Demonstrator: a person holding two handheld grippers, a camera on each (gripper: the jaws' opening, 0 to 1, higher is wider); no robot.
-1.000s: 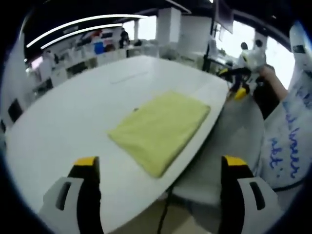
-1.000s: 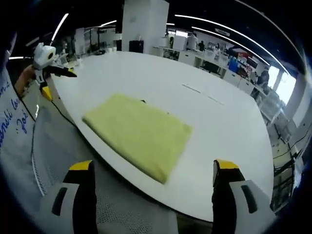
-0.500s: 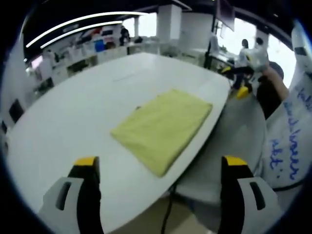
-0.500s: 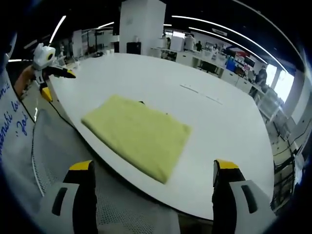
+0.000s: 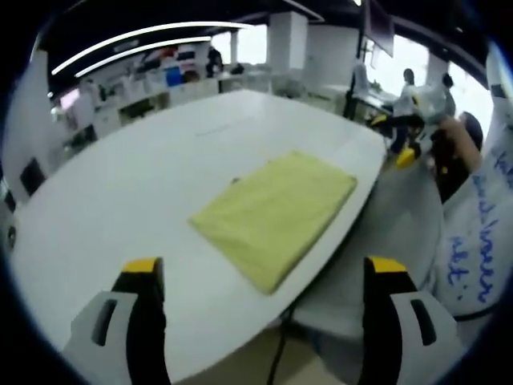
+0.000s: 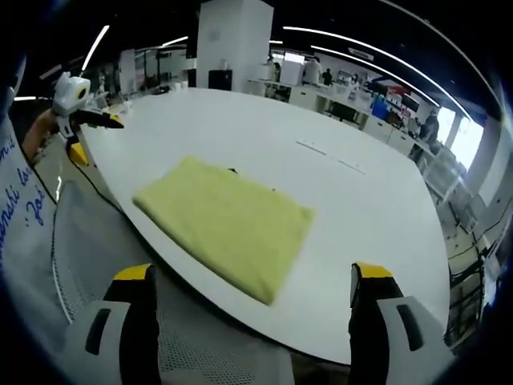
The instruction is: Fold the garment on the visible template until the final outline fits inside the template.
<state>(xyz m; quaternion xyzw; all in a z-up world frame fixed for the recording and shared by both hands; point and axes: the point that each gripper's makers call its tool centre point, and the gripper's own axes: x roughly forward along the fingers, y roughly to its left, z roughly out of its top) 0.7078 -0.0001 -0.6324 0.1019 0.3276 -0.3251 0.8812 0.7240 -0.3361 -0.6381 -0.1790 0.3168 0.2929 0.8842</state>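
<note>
My table [image 5: 120,200] is a big white one with a rounded edge. Only one thing lies on it that I can make out: a yellow garment [image 5: 272,216], folded flat into a neat rectangle, near the table's edge closest to me [image 6: 227,224]. Faint thin marks further back, unclear what.

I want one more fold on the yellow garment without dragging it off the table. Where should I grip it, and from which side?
Probably a corner of the folded yellow garment at the table edge nearest the grippers, approached from that edge. It lies flat as a thick rectangle, so only the rim offers a lip. The right gripper and left gripper are both open and held back from it.
</note>
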